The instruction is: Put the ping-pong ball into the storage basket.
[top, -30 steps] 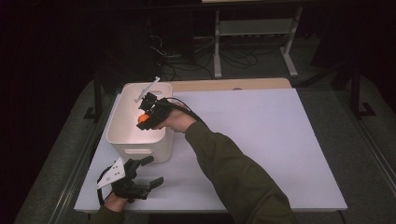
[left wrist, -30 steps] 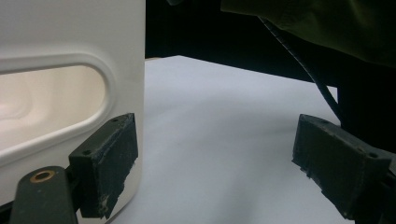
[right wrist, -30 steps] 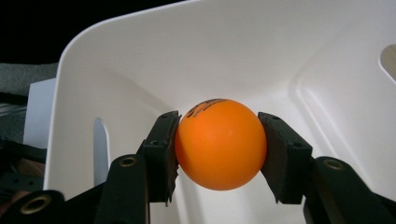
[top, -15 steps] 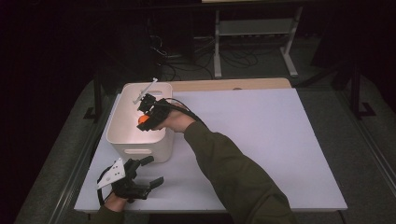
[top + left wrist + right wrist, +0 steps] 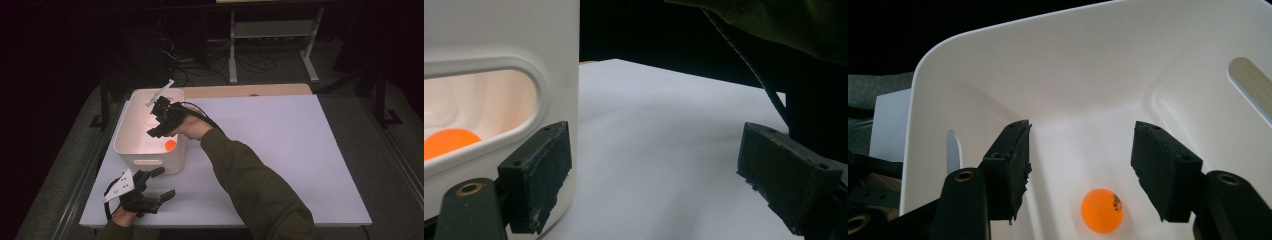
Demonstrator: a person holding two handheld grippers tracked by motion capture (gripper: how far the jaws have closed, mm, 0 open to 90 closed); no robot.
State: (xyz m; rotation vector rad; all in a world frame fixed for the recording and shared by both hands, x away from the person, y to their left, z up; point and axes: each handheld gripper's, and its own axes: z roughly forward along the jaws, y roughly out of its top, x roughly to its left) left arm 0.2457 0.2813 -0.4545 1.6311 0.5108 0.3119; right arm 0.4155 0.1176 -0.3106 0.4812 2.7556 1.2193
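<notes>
The orange ball point(image 5: 1102, 210) lies free on the floor of the white bin point(image 5: 131, 150), below the right claw point(image 5: 1080, 165), whose jaws have just been opening, nothing between them. The left gripper view catches the ball through the bin's handle slot, with the left claw point(image 5: 664, 185) spread wide beside the bin on the tabletop point(image 5: 300, 150).

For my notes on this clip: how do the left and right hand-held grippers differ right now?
The right hand-held gripper hangs over the white bin, pointing down at the orange ball lying loose below it; the left hand-held gripper sits low on the table beside the bin's handle. The left's jaws gape wider than the right's, which have just been opening. Both hold nothing.
</notes>
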